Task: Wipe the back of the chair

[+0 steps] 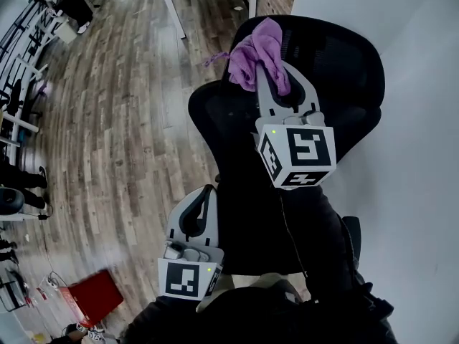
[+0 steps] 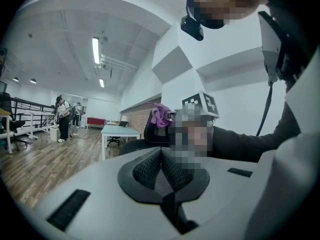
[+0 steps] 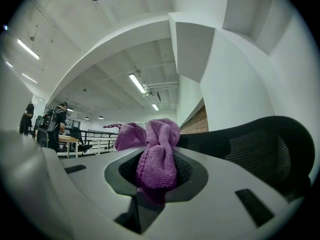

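Well, the fingers of my right gripper point(image 1: 271, 69) grasp the purple cloth point(image 1: 252, 49) at the far edge of the chair back point(image 1: 344, 63), my left gripper point(image 1: 206, 196) sits near, fingers clenched empty, and wiping looks barely begun.

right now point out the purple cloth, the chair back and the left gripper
purple cloth point(image 1: 257, 54), head view, bunched middle
chair back point(image 1: 344, 70), head view, upper mesh
left gripper point(image 1: 209, 192), head view, jaw tips

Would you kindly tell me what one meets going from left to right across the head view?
Red box → left tool → right tool, clamped on the purple cloth → white wall.
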`<state>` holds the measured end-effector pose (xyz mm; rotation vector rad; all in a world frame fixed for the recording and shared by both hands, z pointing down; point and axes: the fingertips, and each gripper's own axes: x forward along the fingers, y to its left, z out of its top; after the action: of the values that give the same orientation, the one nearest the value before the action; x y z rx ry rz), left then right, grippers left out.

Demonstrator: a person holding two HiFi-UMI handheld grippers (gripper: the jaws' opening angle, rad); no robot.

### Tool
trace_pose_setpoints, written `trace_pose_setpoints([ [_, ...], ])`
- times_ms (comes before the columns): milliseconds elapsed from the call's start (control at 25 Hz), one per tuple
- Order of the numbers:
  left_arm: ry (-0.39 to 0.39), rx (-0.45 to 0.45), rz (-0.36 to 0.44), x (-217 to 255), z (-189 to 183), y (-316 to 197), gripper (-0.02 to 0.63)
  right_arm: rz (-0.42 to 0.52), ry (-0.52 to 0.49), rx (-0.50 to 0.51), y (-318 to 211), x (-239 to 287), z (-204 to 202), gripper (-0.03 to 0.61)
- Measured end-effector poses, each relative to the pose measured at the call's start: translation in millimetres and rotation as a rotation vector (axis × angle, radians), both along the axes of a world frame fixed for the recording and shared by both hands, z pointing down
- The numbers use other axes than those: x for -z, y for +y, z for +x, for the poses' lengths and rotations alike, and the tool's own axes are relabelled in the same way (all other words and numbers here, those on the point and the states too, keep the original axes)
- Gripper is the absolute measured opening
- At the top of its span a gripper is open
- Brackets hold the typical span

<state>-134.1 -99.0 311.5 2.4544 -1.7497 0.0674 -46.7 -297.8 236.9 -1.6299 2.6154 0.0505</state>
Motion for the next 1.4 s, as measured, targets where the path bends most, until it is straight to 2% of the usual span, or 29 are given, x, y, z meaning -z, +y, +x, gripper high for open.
trace_pose_setpoints([
  [320,0.008,-0.037,-0.008,-7,29,-7,0.009,-0.014,0.006,-0.059,-9,-8,44,0.083],
  [440,0.034,-0.05,-0.027,-8,43,-11,0.009,-0.016,0.013,-0.088,-12,-9,64,0.083],
  [640,0.004,-0.1,0.004,-3,66,-17,0.009,-0.019,0.024,-0.139,-15,-5,100,0.083],
  [1080,0.026,-0.193,0.013,1,128,-17,0.009,0.0,0.051,-0.255,-3,9,186,0.083],
  [1400,0.041,-0.239,0.02,6,165,-11,0.009,0.021,0.054,-0.304,14,22,231,0.083],
])
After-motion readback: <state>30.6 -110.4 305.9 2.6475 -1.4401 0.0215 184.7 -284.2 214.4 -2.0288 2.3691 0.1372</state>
